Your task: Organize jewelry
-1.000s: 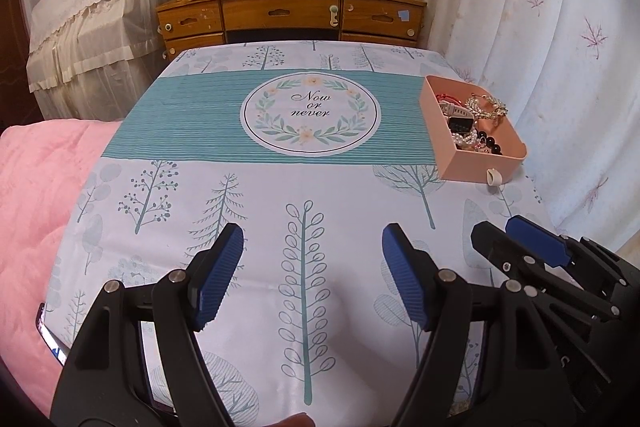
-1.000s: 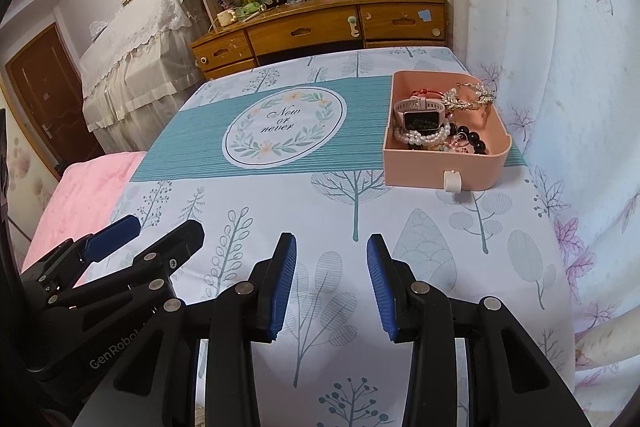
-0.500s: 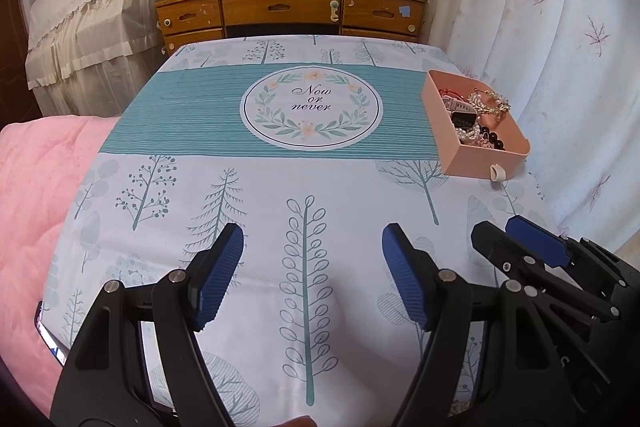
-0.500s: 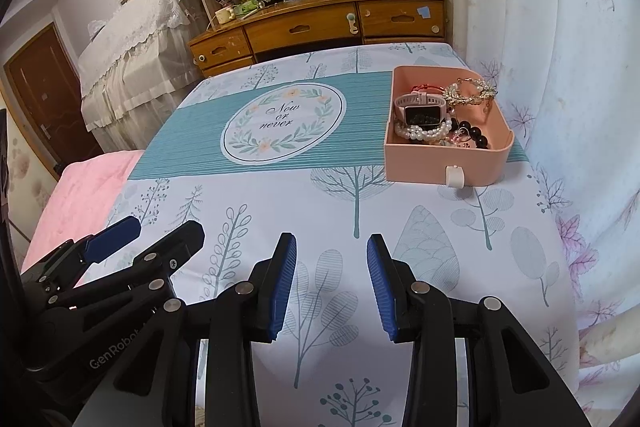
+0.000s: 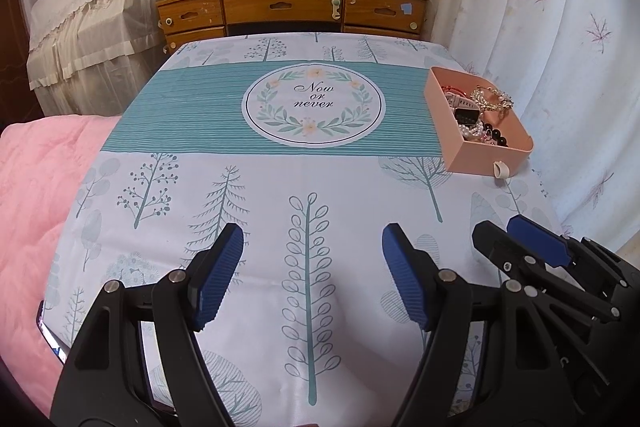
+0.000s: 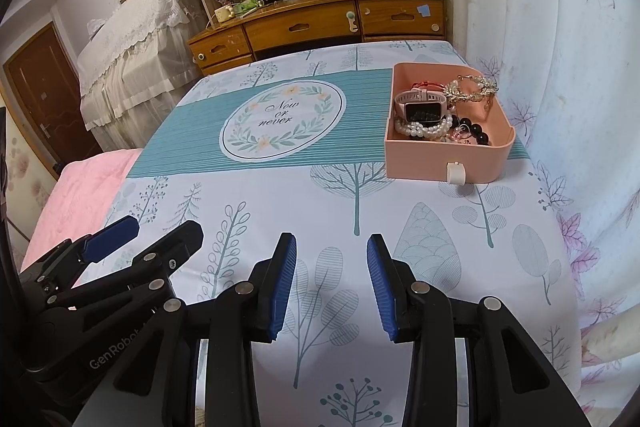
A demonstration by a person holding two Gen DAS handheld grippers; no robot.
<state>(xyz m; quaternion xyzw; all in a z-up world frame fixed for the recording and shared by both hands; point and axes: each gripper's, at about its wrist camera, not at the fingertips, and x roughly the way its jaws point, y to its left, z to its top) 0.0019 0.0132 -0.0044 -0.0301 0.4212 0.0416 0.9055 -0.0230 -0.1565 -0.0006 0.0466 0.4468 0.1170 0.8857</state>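
A pink tray (image 6: 448,163) sits on the far right part of the table, close to the curtain, with its near wall carrying a small white tab (image 6: 456,173). Inside it lies a heap of jewelry: a pink watch (image 6: 420,107) with a dark face on top, a pearl bracelet (image 6: 422,127) just in front of it, a gold leafy piece (image 6: 472,89) resting over the far right rim, and a string of black beads (image 6: 474,131) at the near right corner. A bit of red cord shows behind the watch.

The tray stands on a tablecloth (image 6: 280,199) printed with trees, partly on its teal striped band, beside a round wreath emblem (image 6: 282,121) reading "Now or never". The cloth between the tray and the tools is bare.

The right gripper (image 6: 332,285) hovers over the near edge of the cloth with its blue pads a narrow gap apart and nothing between them. The left gripper (image 5: 312,275) is just beside it, spread wide, also holding nothing.

Beyond the table stand a wooden desk (image 6: 320,23) cluttered with small items and a lace-covered piece of furniture (image 6: 132,39). A pink blanket (image 5: 36,195) lies to the left, and a white curtain (image 6: 560,27) with leaf prints hangs at the right.
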